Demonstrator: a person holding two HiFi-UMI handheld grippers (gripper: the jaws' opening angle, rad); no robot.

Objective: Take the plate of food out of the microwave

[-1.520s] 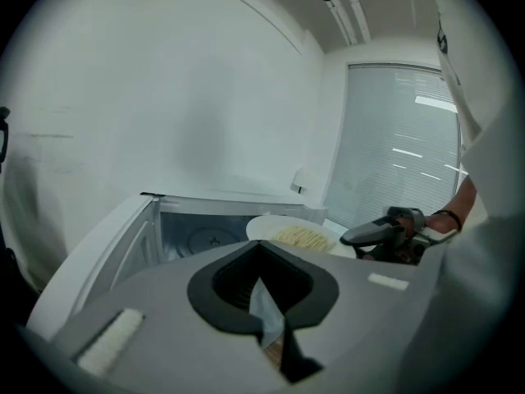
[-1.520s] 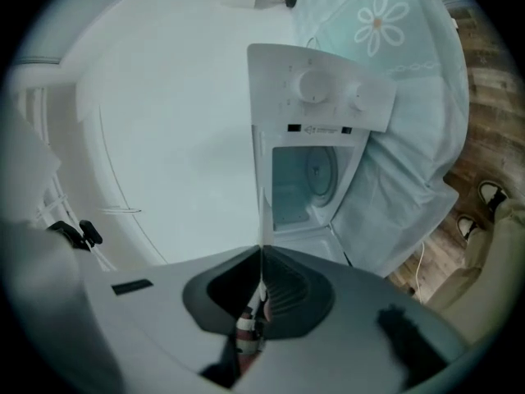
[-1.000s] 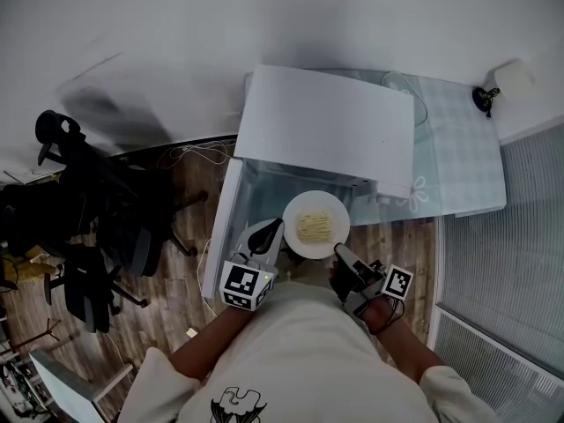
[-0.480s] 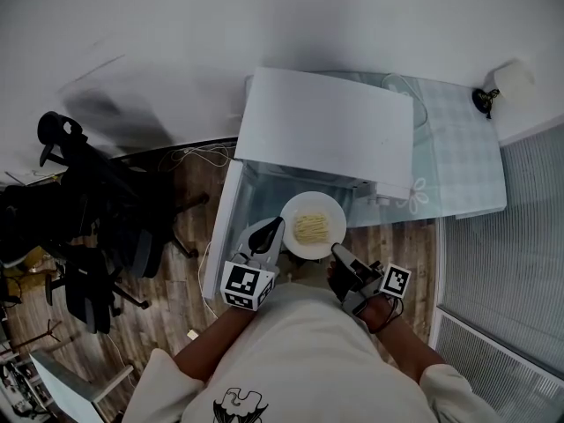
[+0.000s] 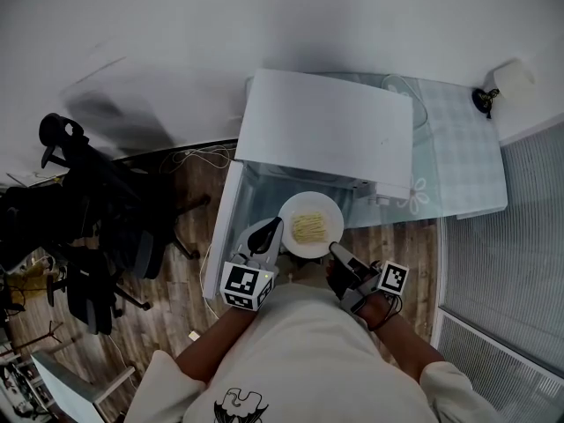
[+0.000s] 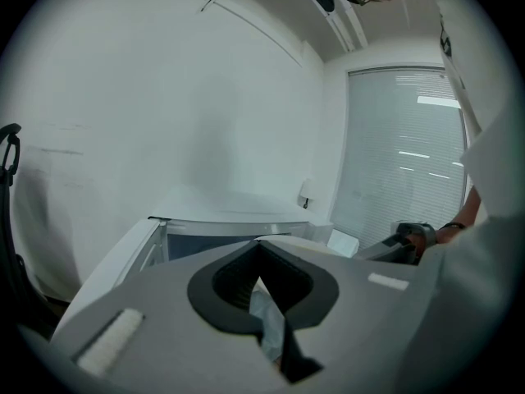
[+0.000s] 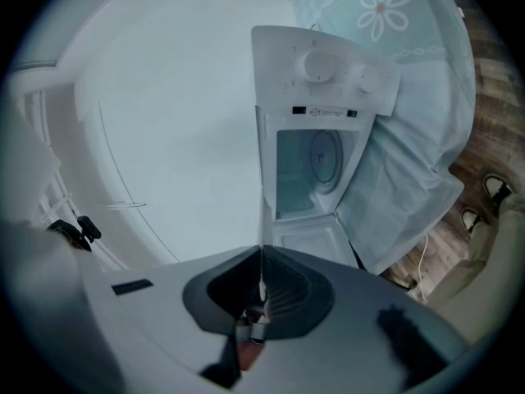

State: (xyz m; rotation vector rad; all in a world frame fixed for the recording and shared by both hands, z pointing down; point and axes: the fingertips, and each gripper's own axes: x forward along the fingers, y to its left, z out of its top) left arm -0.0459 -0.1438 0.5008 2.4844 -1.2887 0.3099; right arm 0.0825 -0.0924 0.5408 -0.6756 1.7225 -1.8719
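Note:
A white plate (image 5: 310, 225) with pale yellow food (image 5: 308, 228) hangs just in front of the white microwave (image 5: 326, 129), held between both grippers. My left gripper (image 5: 276, 227) is shut on the plate's left rim. On the near right rim my right gripper (image 5: 334, 250) is shut too. In the right gripper view the plate (image 7: 261, 220) shows edge-on as a thin white line running into the shut gripper (image 7: 260, 290). Beyond it the microwave (image 7: 328, 68) stands open, its cavity holding only the glass turntable (image 7: 326, 158). The left gripper (image 6: 258, 249) shows its jaws pressed together.
The microwave door (image 5: 226, 223) is swung out to the left. A table with a pale flowered cloth (image 5: 458, 148) carries the microwave. Black office chairs (image 5: 79, 218) stand on the wooden floor at the left. A white wall runs behind, window blinds (image 5: 511, 236) on the right.
The plate has shifted slightly left and toward me, with both grippers staying shut on its rim. The right gripper has followed a little to the left.

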